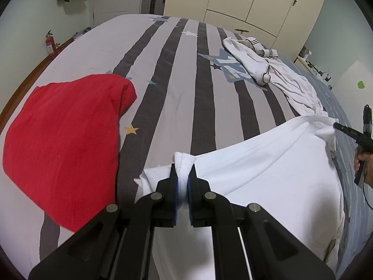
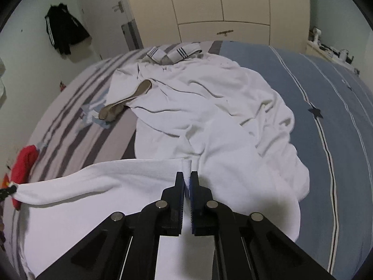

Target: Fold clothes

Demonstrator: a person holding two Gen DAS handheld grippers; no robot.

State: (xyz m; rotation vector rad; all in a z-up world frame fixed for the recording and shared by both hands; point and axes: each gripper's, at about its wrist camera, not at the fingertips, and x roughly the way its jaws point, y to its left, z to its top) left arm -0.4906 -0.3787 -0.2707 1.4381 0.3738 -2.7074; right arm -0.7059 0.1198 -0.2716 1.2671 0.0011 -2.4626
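To the left of your left claw [image 1: 183, 170] lies a red garment [image 1: 63, 137] on the striped bed [image 1: 167, 81]. Both claws are pinched tight on the white shirt [image 1: 268, 175], stretched between them; your right claw [image 2: 187, 177] grips its other edge, with crumpled white clothes [image 2: 209, 107] just beyond.

It is a home bedroom: a large bed [image 1: 177, 74] with striped bedding, a cream wardrobe [image 1: 251, 2], and a jacket [image 2: 64, 32] hanging on the wall.
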